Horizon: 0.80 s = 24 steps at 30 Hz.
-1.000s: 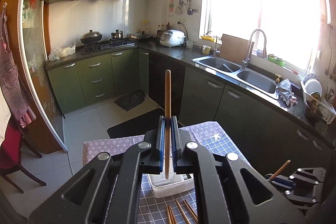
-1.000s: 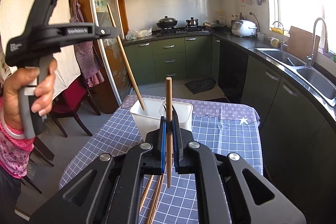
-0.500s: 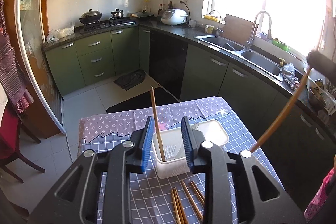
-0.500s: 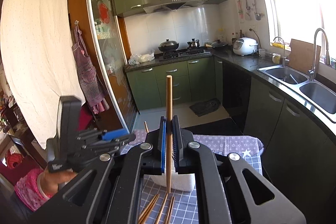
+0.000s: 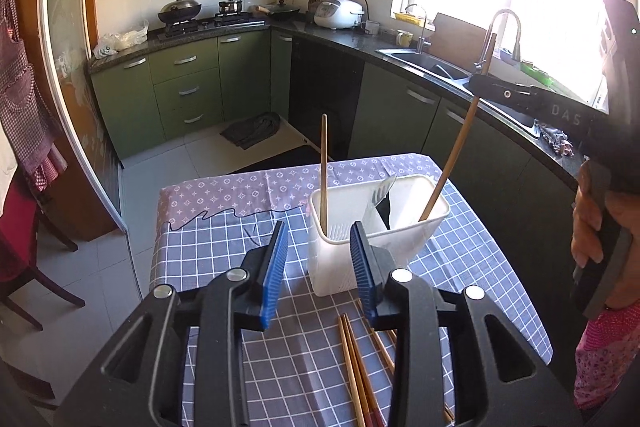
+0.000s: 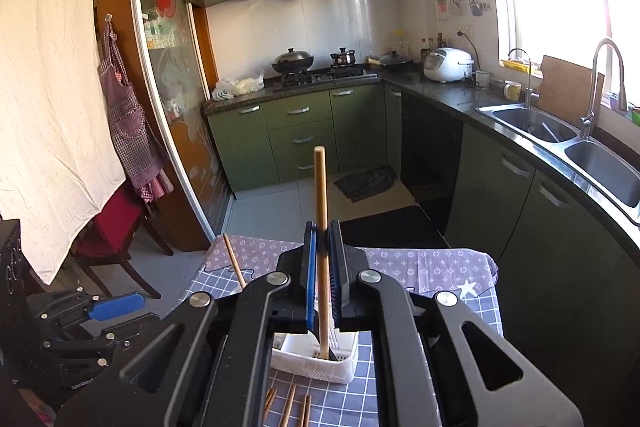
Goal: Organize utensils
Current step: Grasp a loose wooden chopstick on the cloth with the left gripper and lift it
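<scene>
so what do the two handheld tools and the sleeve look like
Both tools, left tool and right tool, are matte black plastic frames with silver round bolts and ribbed blue pads. The person's sleeve is pink with a small floral print.

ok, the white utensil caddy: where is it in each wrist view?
Left wrist: white utensil caddy stands at centre on the checked tablecloth, just past the open jaws of the left gripper.
Right wrist: low centre, mostly hidden behind the right gripper; only its near rim shows.
Shared landmark: the white rice cooker on the counter.
</scene>
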Tool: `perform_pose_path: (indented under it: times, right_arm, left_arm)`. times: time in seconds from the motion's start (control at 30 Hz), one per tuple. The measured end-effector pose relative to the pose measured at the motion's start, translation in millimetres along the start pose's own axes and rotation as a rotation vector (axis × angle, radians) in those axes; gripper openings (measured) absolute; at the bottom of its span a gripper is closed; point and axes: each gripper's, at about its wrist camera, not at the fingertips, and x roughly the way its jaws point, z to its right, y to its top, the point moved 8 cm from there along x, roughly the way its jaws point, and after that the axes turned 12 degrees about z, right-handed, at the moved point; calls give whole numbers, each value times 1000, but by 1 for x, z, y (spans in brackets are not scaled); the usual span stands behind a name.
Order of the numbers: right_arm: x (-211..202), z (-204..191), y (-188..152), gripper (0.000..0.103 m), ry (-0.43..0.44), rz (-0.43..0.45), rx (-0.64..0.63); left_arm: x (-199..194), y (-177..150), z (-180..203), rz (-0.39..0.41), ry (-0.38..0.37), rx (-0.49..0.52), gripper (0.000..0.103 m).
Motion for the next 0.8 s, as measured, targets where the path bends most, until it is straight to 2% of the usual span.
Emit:
perform_pose_path:
  times: [0.07, 0.23, 0.33, 0.4, 0.5, 0.6, 0.7, 0.8]
  right_arm:
    - [2, 1, -7, 14, 8, -6, 5]
    - [-26, 1, -8, 14, 37, 36, 7]
    - [-54, 4, -25, 15, 35, 32, -1]
    - [-66, 7, -47, 21, 26, 3, -9]
    - [-72, 18, -91, 21, 0, -73, -29]
    - [-67, 30, -141, 21, -18, -165, -26]
    - [-59, 43, -185, 21, -19, -242, 11]
    - [-54, 53, -214, 21, -14, -292, 43]
  left_arm:
    - [2, -5, 1, -16, 1, 3, 31]
    - [10, -23, 8, -69, -11, 13, 31]
    - [19, -44, 14, -124, -12, 21, 31]
    - [29, -67, 19, -187, -21, 18, 31]
    - [48, -108, 25, -303, -35, 3, 31]
    - [66, -142, 27, -397, -41, -13, 25]
    - [80, -164, 30, -453, -28, -13, 19]
    - [89, -181, 31, -505, -14, -18, 13]
